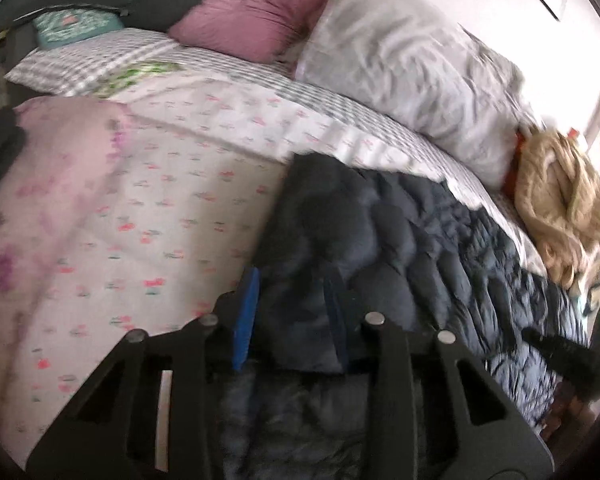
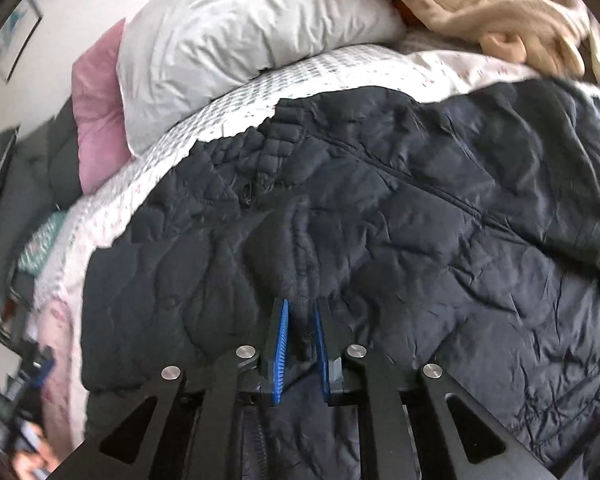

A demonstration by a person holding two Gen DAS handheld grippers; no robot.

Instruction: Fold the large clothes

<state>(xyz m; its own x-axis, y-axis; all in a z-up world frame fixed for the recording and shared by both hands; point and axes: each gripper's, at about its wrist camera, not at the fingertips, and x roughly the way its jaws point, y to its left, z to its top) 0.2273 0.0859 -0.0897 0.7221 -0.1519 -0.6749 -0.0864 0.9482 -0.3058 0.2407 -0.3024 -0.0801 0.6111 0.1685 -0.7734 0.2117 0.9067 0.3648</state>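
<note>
A dark navy quilted jacket point(image 2: 400, 208) lies spread on the bed, filling most of the right wrist view. It also shows in the left wrist view point(image 1: 400, 232), at the centre and right. My right gripper point(image 2: 300, 308) is shut on a pinched ridge of the jacket's fabric between its blue pads. My left gripper point(image 1: 292, 284) holds a thick fold of the jacket's edge between its blue pads point(image 1: 248, 312), with the jaws fairly wide apart around the bulk.
The bed has a white floral duvet point(image 1: 148, 208) over a checked sheet point(image 1: 100, 64). A grey pillow point(image 1: 412, 64), a pink pillow point(image 1: 260, 12) and a tan knitted garment point(image 1: 560, 200) lie along the far side. The white wall is behind.
</note>
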